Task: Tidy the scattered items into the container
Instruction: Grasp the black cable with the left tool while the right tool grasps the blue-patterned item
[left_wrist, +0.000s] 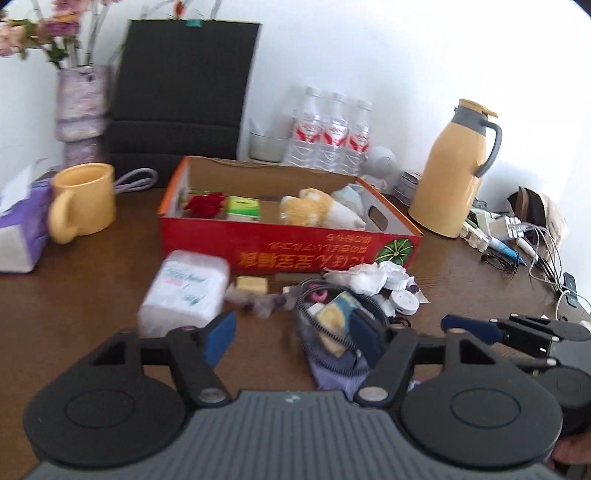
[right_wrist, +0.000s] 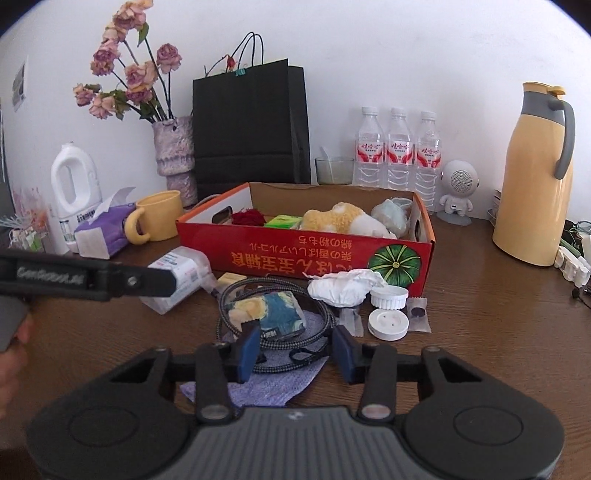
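The braided cable, coiled around a painted case, is seen just ahead of the spread, empty right gripper, the nearer one; the left gripper is likewise spread.

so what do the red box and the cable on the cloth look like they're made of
The red box looks like printed cardboard: brown raw inside walls, glossy red outside, a die-cut handle hole. The cable seems braided fabric-sheathed, with a woven black-and-white speckle. The cloth beneath looks like soft purple textile.
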